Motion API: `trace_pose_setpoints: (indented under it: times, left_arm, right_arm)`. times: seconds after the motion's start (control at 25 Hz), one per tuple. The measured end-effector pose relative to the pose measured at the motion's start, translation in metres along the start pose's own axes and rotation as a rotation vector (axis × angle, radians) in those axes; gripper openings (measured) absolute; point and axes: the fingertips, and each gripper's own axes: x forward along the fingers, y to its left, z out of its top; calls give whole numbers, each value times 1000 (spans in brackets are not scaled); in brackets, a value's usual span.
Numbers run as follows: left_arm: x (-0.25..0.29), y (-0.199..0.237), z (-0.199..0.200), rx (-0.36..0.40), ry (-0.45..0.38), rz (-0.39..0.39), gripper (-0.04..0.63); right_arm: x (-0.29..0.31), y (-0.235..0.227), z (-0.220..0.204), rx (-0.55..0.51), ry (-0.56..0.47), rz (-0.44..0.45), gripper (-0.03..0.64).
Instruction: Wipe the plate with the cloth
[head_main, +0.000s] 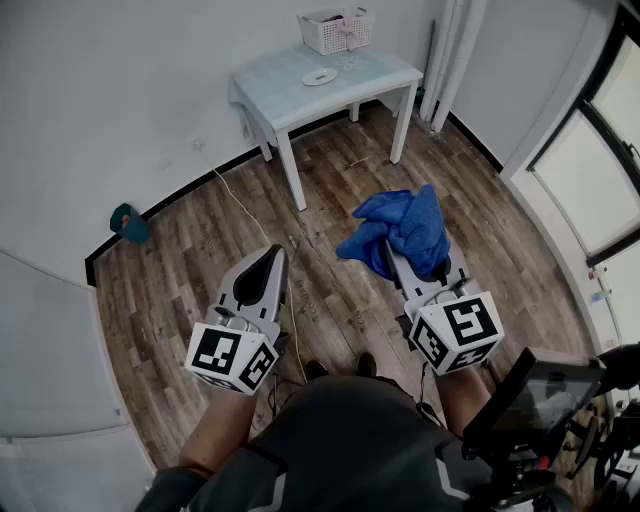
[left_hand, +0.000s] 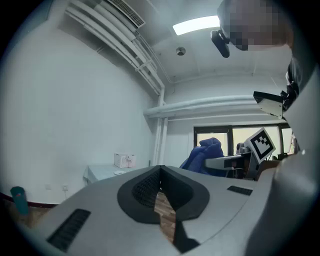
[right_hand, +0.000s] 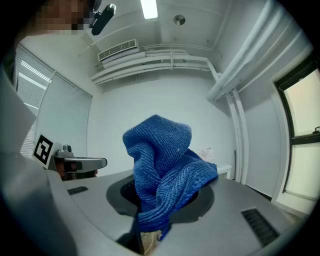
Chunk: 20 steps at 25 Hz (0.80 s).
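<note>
Cloth (head_main: 400, 230) is pinched in the right gripper (head_main: 400, 268), bunched up and spilling forward past the fingertips. Plate (head_main: 320, 76) sits on the table (head_main: 290, 100), well ahead of both grippers. Left gripper (head_main: 272, 258) has its tips together and holds nothing.

Risks: only a thin fold looks clamped, so the cloth may slip out while rubbing. With nothing bracing it, the plate could skid.

Right fingertips are buried under the cloth. The plate is too small to tell whether it's dirty.
</note>
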Motion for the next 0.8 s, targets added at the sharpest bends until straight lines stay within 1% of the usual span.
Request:
trace_pose_setpoints:
  times: [0.12,0.28,0.36,0.44,0.52,0.64,0.68,0.8]
  left_arm:
    - [-1,-2,-2,-7,1,-21,9]
    - [-2,-10,-1,29,-11,-67,9]
    - [-1,-10,-3,9,-12,-107,9]
    - [-1,-9,-2,2,-15,-128,9]
    - [-3,-7,4,10,-40,-129,9]
    - [-10,3,17,-10,-115,-108,9]
    - [-11,7,19,-9,-124,-101,9]
    - [-13,19,14,-8,-89,-104,9]
  right_arm:
    - [1,2,-3,18,6,2,118]
    - [4,9,-2,63,-6,43,120]
    - [7,12,-1,71,-14,48,120]
    - [11,15,0,65,-14,44,120]
    - [16,16,1,59,-10,42,120]
    - [23,17,0,64,-7,37,120]
    - [26,19,-1,61,-7,36,120]
    - [32,27,-5,50,-3,29,120]
